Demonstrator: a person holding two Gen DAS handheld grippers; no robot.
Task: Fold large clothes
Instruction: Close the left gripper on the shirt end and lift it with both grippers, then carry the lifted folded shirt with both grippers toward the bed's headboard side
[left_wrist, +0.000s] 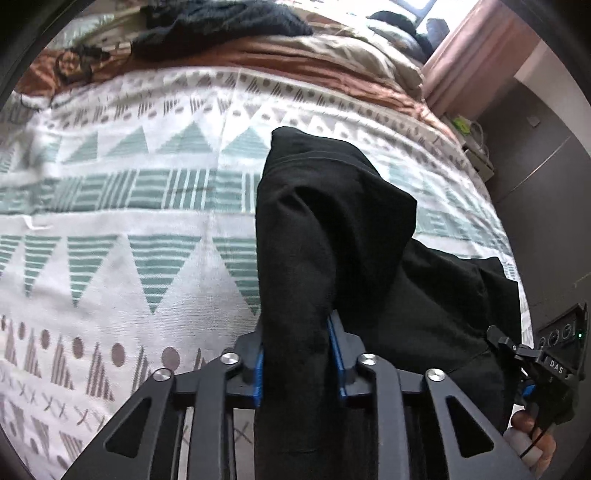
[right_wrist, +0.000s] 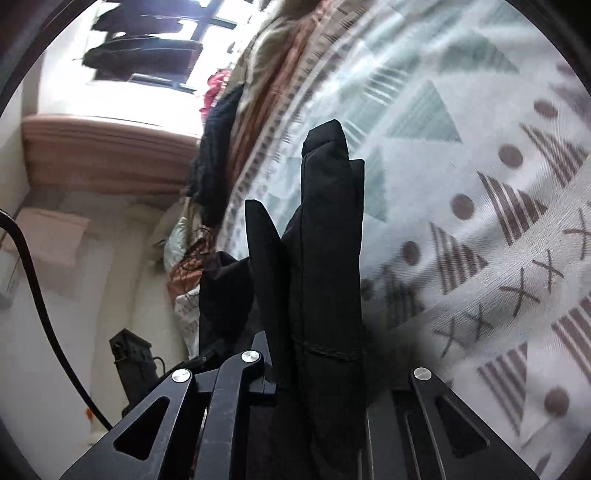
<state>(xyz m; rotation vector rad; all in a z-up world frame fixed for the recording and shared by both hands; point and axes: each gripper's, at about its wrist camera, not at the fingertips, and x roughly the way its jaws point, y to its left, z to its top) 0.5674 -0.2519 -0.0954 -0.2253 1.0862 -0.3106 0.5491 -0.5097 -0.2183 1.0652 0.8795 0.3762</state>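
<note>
A black garment (left_wrist: 332, 229) hangs bunched between my two grippers above a patterned bedspread (left_wrist: 129, 229). My left gripper (left_wrist: 300, 354) is shut on a thick fold of it, blue pads pressing both sides. In the left wrist view the other gripper (left_wrist: 532, 358) shows at the far right, held by a hand at the garment's edge. In the right wrist view my right gripper (right_wrist: 314, 354) is shut on a bundle of the black garment (right_wrist: 328, 240) that stands up between the jaws; its right finger is hidden by cloth.
The bed is covered by a white, teal and brown geometric bedspread (right_wrist: 480, 184). A dark knitted garment (left_wrist: 221, 22) and brown and beige bedding (left_wrist: 295, 62) lie at the far side. A pink curtain (left_wrist: 476, 55) and a dark cabinet (left_wrist: 546, 177) stand to the right.
</note>
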